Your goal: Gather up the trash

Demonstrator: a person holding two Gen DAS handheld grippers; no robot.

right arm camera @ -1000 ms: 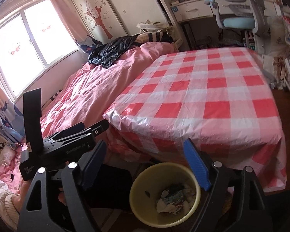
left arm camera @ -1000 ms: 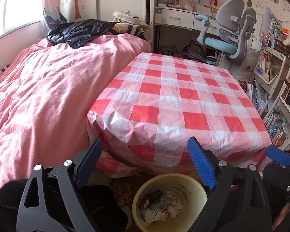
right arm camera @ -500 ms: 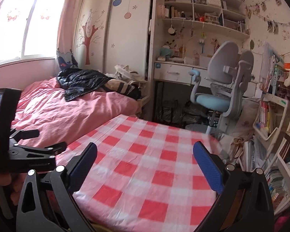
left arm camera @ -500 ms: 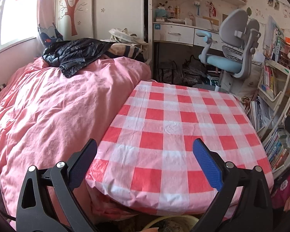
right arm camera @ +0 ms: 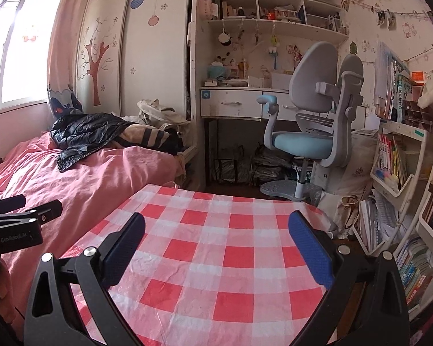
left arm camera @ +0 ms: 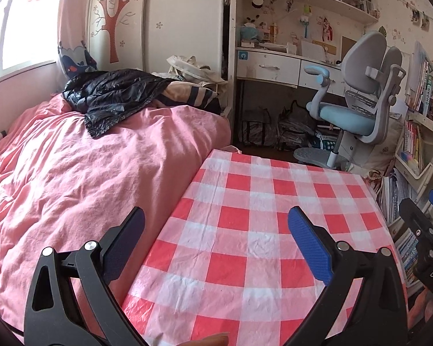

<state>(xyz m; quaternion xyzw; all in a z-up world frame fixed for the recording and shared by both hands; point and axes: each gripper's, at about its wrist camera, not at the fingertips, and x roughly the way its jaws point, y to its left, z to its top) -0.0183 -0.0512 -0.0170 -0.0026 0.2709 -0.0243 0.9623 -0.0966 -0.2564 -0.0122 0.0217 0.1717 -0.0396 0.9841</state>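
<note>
My left gripper (left arm camera: 215,219) stands open over the near half of a table under a red-and-white checked cloth (left arm camera: 262,207), with nothing between its blue pads. My right gripper (right arm camera: 216,222) is open too and holds nothing, above the same cloth (right arm camera: 216,230). In the left wrist view the right gripper's black body (left arm camera: 418,230) shows at the right edge. The left gripper's body (right arm camera: 14,225) shows at the left edge of the right wrist view. No piece of trash and no bin appears in either view.
A bed with a pink duvet (left arm camera: 80,178) lies against the table's left side, with a black jacket (left arm camera: 112,95) at its far end. Beyond the table stand a grey-blue desk chair (right arm camera: 317,121) and a white desk (right arm camera: 233,103). Crowded bookshelves (right arm camera: 395,167) line the right.
Both views have swung up from the yellow bin with crumpled paper under the table's near edge to the table top and the room; the bin has dropped out of sight.
</note>
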